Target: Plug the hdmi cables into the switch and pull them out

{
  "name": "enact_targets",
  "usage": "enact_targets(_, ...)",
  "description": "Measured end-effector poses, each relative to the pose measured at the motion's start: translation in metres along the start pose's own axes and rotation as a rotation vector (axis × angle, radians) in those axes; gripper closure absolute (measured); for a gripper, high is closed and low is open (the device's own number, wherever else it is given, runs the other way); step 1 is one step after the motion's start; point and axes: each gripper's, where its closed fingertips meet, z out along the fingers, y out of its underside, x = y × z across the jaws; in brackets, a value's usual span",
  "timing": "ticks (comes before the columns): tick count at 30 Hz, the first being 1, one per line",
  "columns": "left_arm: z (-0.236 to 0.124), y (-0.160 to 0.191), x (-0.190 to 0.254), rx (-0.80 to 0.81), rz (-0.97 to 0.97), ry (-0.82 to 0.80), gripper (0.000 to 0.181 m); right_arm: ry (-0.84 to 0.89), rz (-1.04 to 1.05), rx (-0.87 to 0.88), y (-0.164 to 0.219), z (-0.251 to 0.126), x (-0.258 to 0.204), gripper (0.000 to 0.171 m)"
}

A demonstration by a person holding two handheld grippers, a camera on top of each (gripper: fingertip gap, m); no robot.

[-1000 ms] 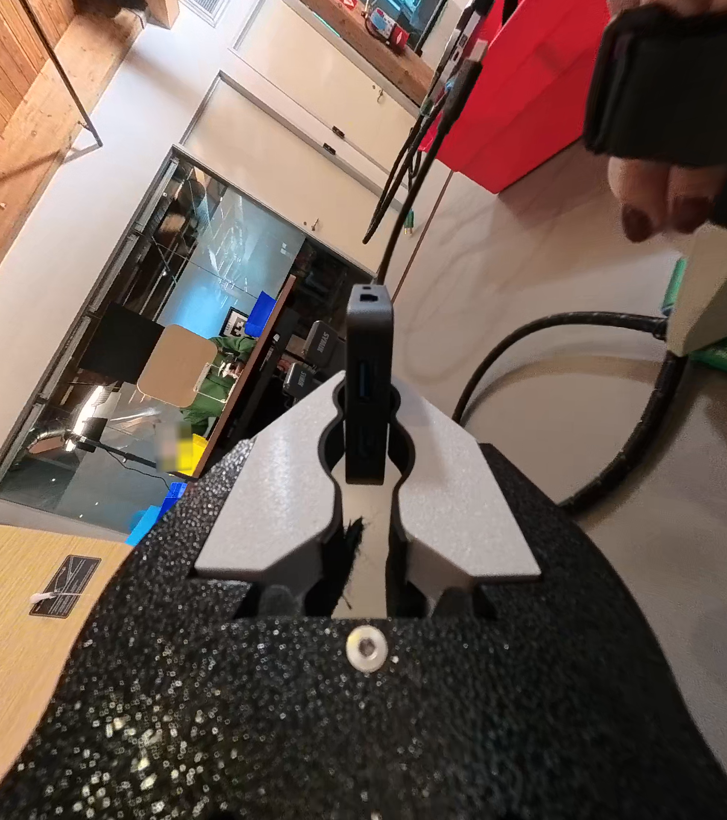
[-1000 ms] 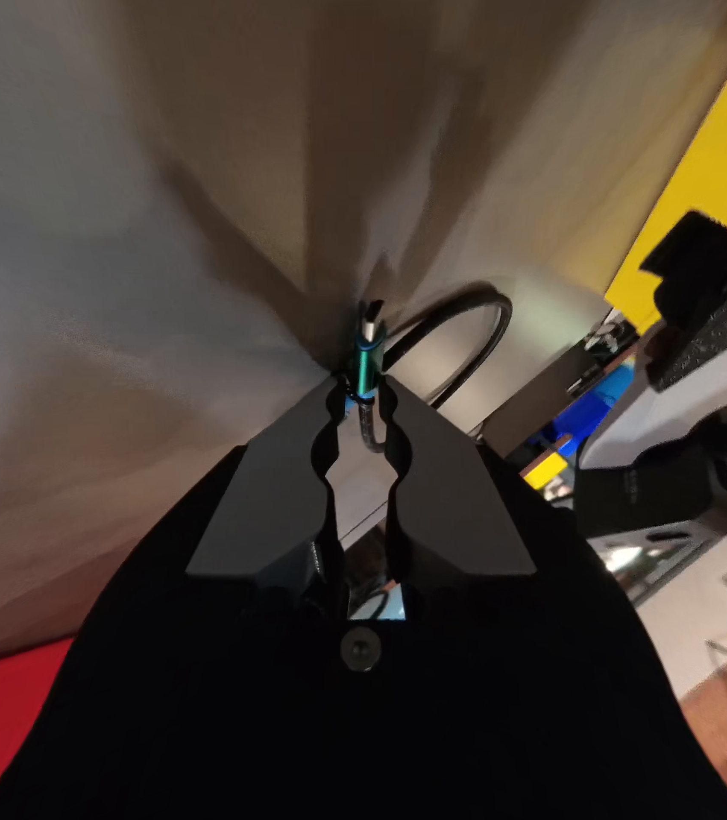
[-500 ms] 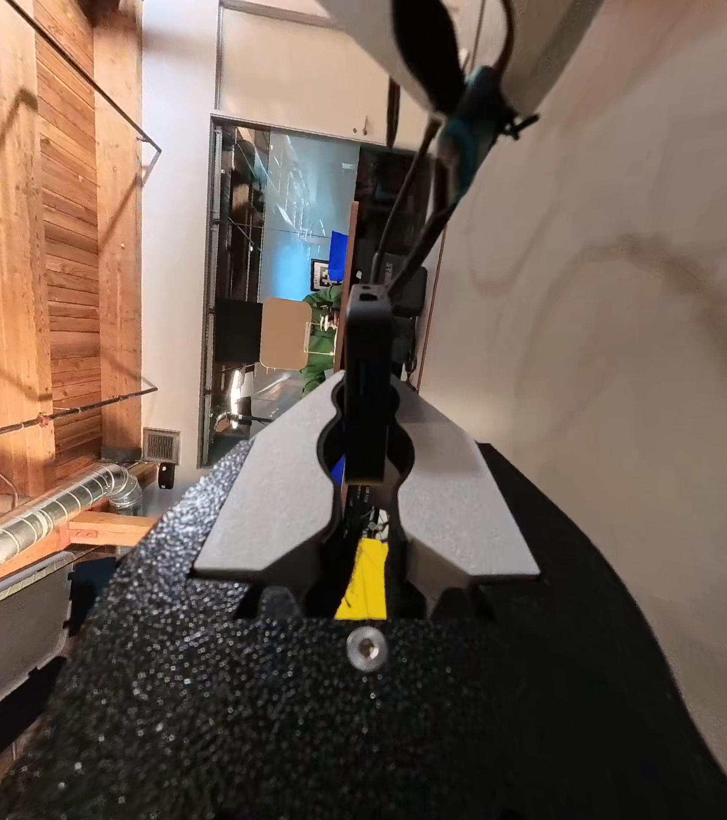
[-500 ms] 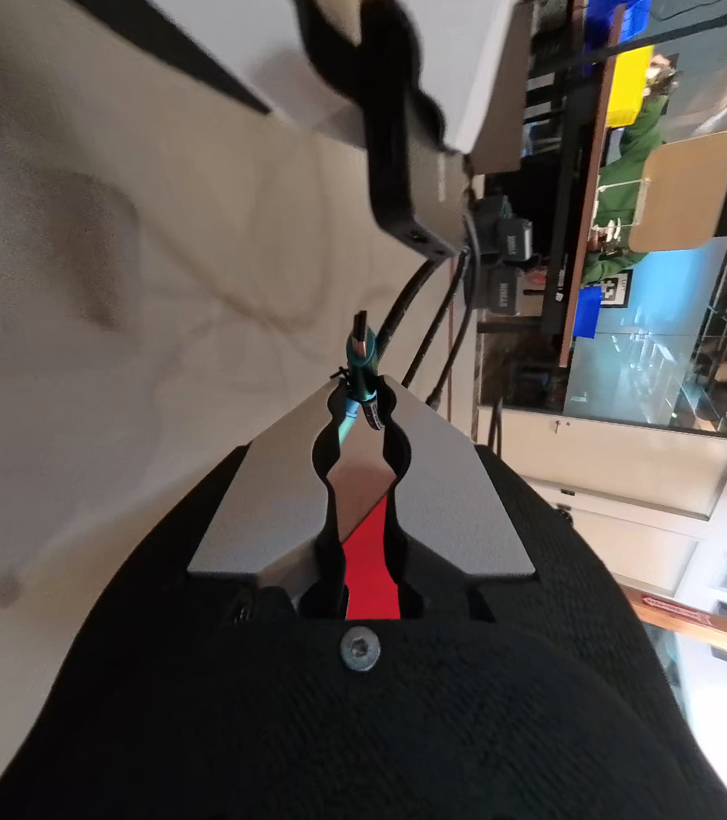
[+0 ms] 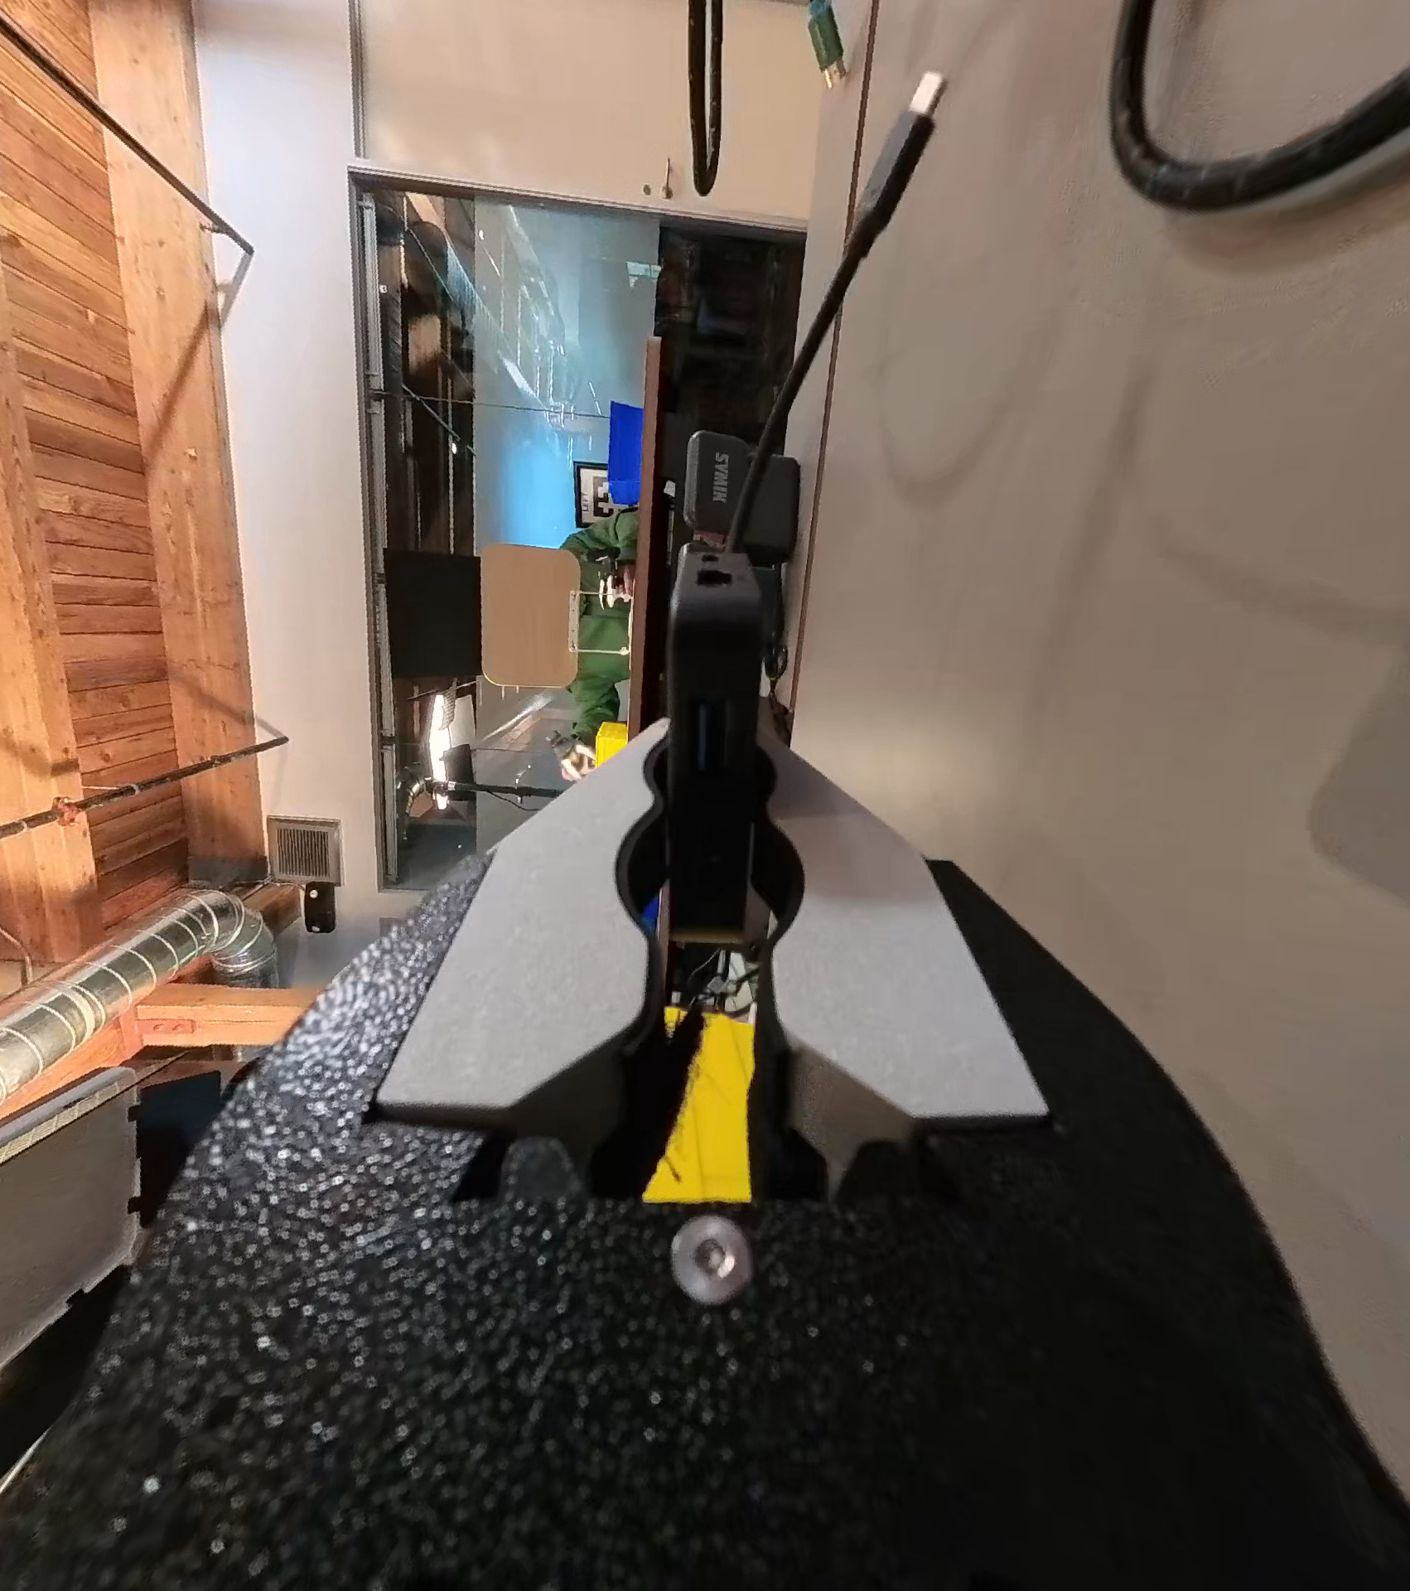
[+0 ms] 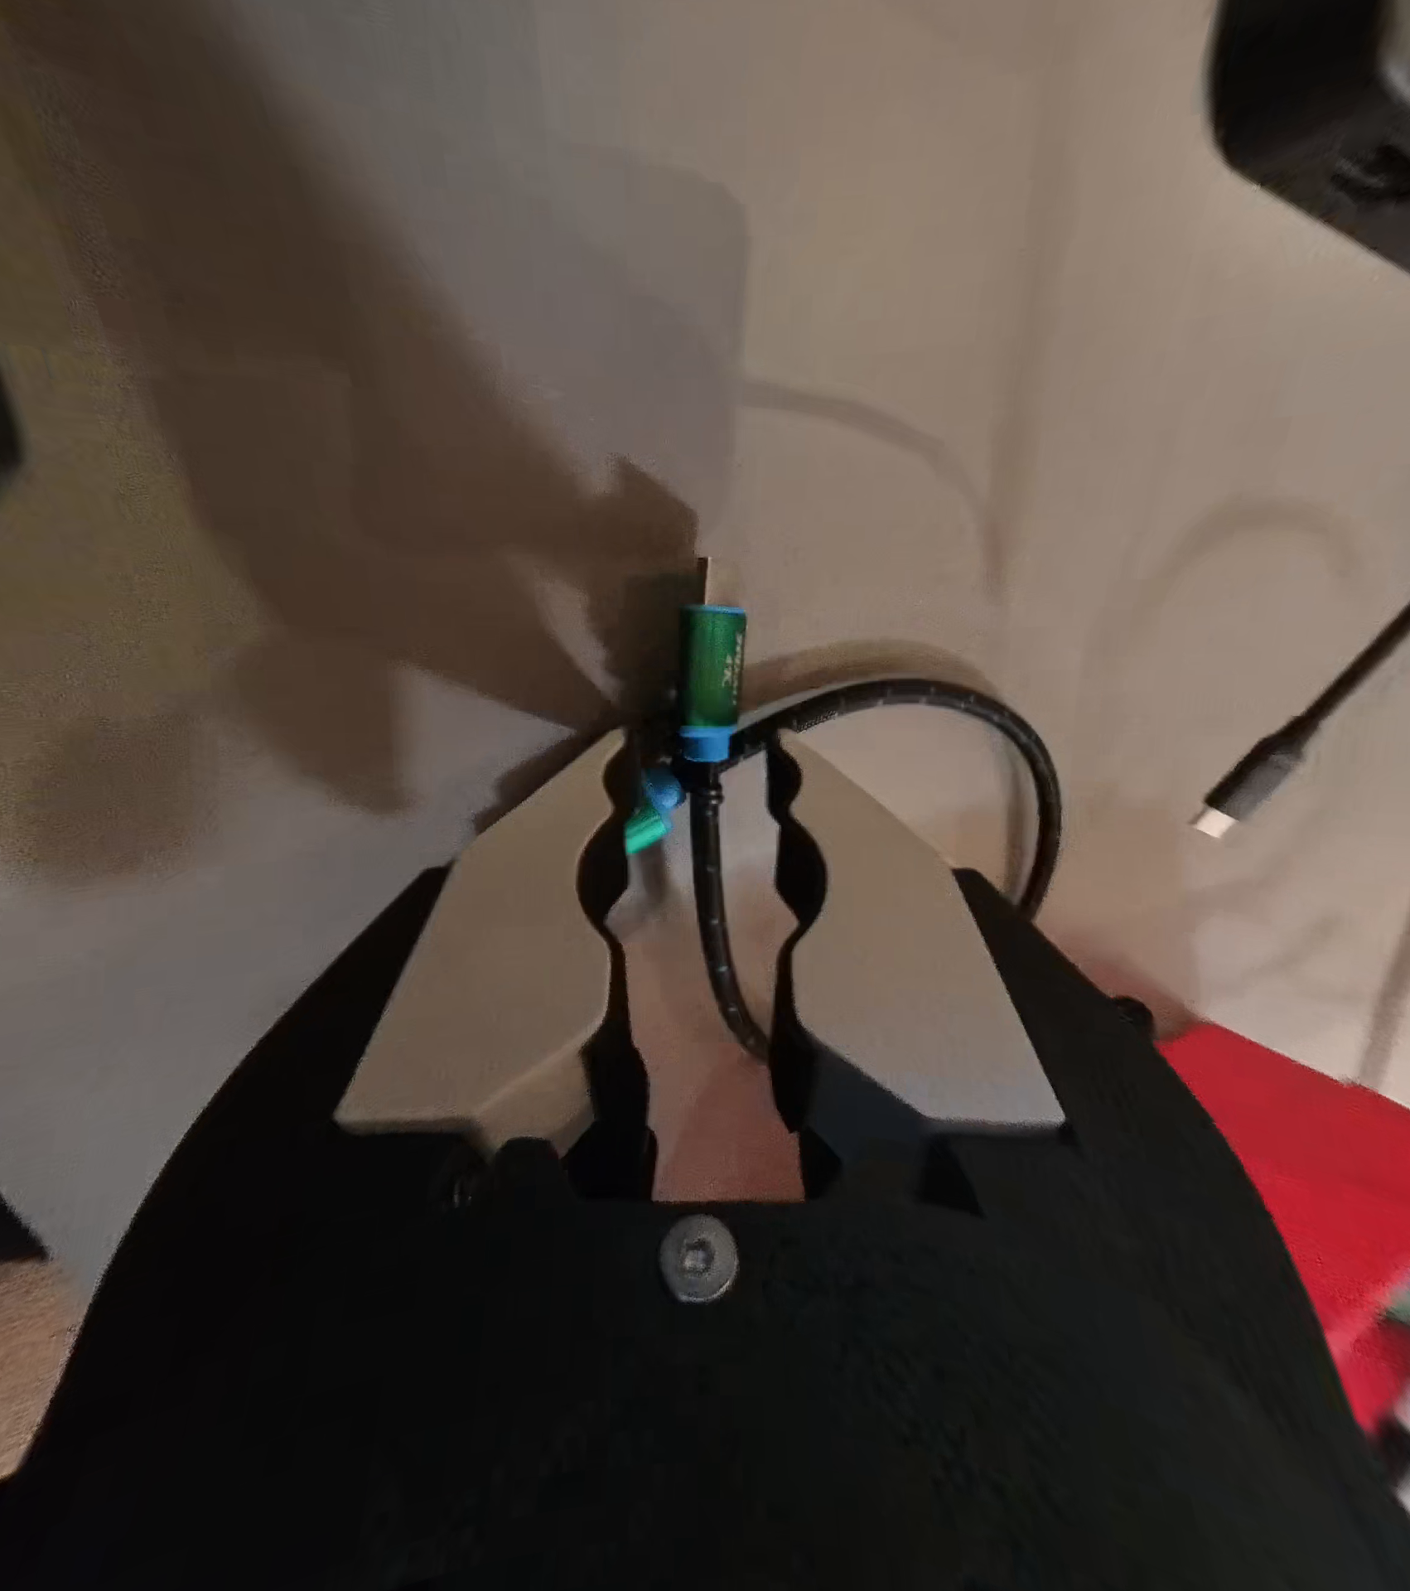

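Here left gripper (image 5: 714, 775) clamps switch (image 5: 714, 732) | right view alone: green plug (image 6: 712, 667)

One switch (image 5: 714, 732); two green plugs (image 6: 710, 671), maybe; one black pigtail plug (image 6: 1252, 775).

Ahead of my left gripper (image 5: 714, 758) the black switch (image 5: 714, 732) fills the gap between the fingers, and its thin cable (image 5: 822, 293) arcs up past the tips with a bare plug (image 5: 925, 90) at its end. The bench (image 5: 1158, 516) runs close along one side; a thick black cable loop (image 5: 1252, 181) lies on it. The other side opens onto the room.

My right gripper (image 6: 697, 758) faces the bench at close range. A green plug (image 6: 712, 667) and its braided cable (image 6: 986, 715) crowd the fingertips. The loose black plug (image 6: 1252, 788) hangs off to one side, well apart.
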Motion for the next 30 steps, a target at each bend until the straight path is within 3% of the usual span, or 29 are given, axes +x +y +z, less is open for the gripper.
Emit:
enact_targets(2, 0.0, -0.001, 0.002, 0.013, 0.011, 0.008, 0.17, -0.126, 0.034, 0.086, 0.002, -0.009, 0.002, 0.126)
enact_targets(5, 0.002, -0.001, 0.008, 0.023, 0.007, 0.037, 0.17, -0.295, 0.093, 0.242, 0.001, -0.03, 0.011, 0.127)
enact_targets(12, 0.001, -0.004, 0.011, 0.046, 0.012, 0.049, 0.17, -0.559, 0.22, 0.234, 0.014, -0.015, -0.002, 0.131)
enact_targets(21, -0.001, -0.01, 0.015, 0.085, 0.02, 0.06, 0.17, -0.575, 0.41, 0.32, -0.005, -0.005, -0.003, 0.165)
enact_targets(24, -0.001, -0.011, 0.015, 0.099, 0.015, 0.051, 0.17, -0.417, 0.385, 0.355, -0.005, -0.007, 0.007, 0.166)
enact_targets(30, -0.003, -0.015, 0.012, 0.13, -0.075, 0.046, 0.169, -0.226, 0.453, 0.479, -0.021, -0.052, 0.026, 0.166)
